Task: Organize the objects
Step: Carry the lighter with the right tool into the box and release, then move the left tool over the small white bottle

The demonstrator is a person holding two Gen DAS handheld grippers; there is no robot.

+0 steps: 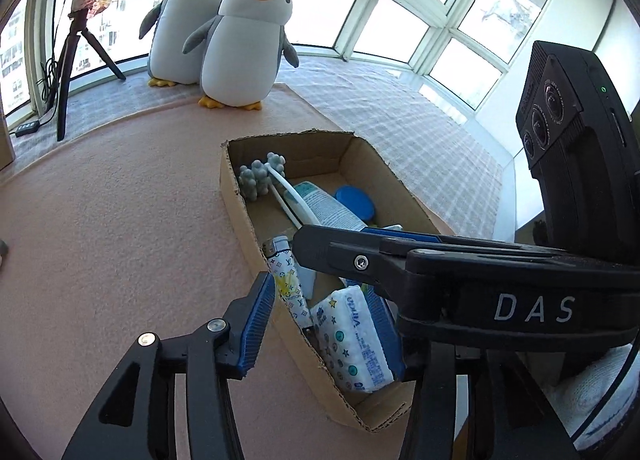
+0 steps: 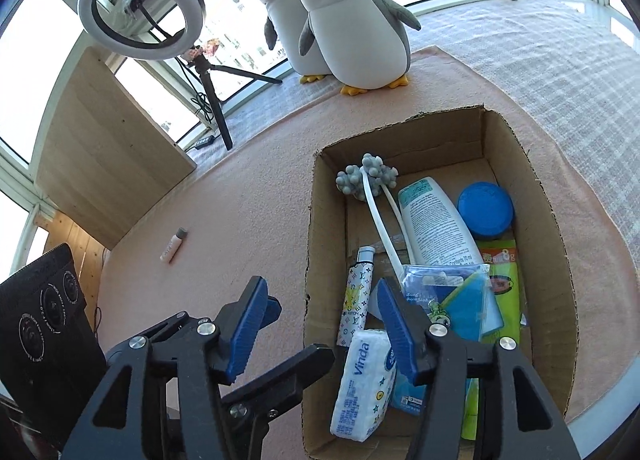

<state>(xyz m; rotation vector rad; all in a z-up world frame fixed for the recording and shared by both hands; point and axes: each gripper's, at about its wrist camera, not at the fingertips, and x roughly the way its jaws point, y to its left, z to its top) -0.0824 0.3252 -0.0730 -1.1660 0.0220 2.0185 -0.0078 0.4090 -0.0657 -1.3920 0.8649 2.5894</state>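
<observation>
Most things already lie inside the cardboard box [image 2: 554,260]; only a small pink tube [image 2: 173,246] waits well left of it. Both the left gripper [image 1: 324,320] and right gripper [image 2: 324,324] gape empty above the box's near end.

Matt corrugated cardboard box [image 2: 536,196], fuzzy pink cloth mat [image 2: 248,212], glossy plastic bottle [image 2: 432,220].

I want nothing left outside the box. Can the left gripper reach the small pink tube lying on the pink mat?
Probably yes: the small pink tube lies alone on open mat, and the left gripper is open and empty.
</observation>
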